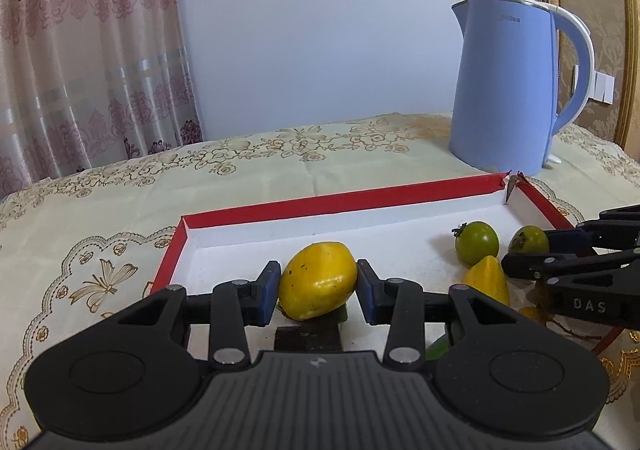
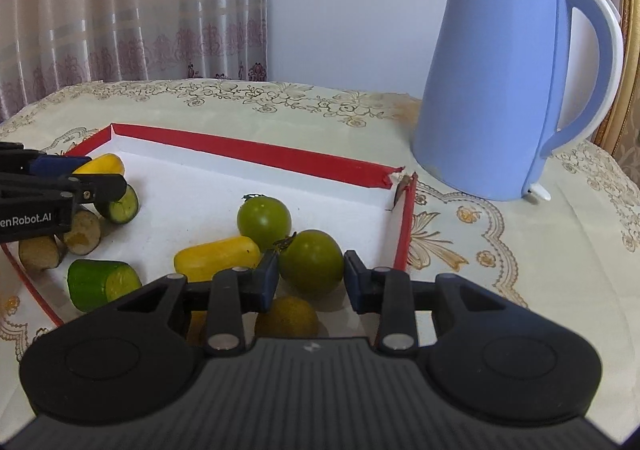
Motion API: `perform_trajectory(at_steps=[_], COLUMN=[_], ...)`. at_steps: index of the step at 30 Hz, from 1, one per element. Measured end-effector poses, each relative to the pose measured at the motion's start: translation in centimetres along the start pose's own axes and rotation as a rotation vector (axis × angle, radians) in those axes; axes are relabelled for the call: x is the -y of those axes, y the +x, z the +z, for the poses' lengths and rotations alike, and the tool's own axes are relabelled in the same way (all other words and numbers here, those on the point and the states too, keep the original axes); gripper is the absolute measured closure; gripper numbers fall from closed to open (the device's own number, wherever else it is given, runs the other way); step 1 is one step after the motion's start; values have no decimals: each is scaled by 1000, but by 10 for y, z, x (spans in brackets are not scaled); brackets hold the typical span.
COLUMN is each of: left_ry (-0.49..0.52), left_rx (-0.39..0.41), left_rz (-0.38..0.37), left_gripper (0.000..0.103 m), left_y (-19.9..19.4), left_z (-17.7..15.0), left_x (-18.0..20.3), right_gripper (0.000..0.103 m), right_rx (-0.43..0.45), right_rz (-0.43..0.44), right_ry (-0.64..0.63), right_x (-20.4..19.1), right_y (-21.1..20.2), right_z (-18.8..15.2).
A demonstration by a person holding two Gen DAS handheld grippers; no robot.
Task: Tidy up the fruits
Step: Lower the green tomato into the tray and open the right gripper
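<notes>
A red-rimmed white tray (image 1: 340,201) (image 2: 256,153) holds the fruit. My left gripper (image 1: 318,286) stands around a yellow oval fruit (image 1: 318,280); its blue pads touch or nearly touch both sides. That fruit also shows at the tray's left in the right wrist view (image 2: 102,164). My right gripper (image 2: 310,276) stands around a green tomato (image 2: 312,262); the left pad touches it, the right pad is a little off. It reaches in from the right in the left wrist view (image 1: 516,254). A second green tomato (image 2: 264,219) (image 1: 478,244) and a yellow fruit (image 2: 218,258) (image 1: 488,280) lie beside it.
Green cucumber pieces (image 2: 102,282) (image 2: 122,205), brown-skinned pieces (image 2: 82,232) and an olive round fruit (image 2: 288,316) lie in the tray. A blue electric kettle (image 1: 508,89) (image 2: 504,85) stands behind the tray's far right corner. Cream embroidered tablecloth (image 1: 100,209); curtain at the left.
</notes>
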State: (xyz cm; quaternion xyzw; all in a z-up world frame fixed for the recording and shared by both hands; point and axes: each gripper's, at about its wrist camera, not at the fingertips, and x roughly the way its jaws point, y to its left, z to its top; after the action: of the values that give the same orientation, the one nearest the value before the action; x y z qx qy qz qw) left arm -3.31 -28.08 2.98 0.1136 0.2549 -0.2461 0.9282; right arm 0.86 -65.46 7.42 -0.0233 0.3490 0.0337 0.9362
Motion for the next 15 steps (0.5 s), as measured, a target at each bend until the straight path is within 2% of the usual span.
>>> perform_trajectory(at_steps=[10,15], left_ry=[20,32], left_rx=[10,-11], left_rz=[-14,-13], left_gripper=[64,64], left_y=[4,15], left_z=[12,12], left_x=[17,25], right_gripper=[70,70], right_rx=[12,29], right_rz=[-5,-7], right_ry=[1,-8], right_x=[0,0], right_y=[7,4], right_z=[1,-7])
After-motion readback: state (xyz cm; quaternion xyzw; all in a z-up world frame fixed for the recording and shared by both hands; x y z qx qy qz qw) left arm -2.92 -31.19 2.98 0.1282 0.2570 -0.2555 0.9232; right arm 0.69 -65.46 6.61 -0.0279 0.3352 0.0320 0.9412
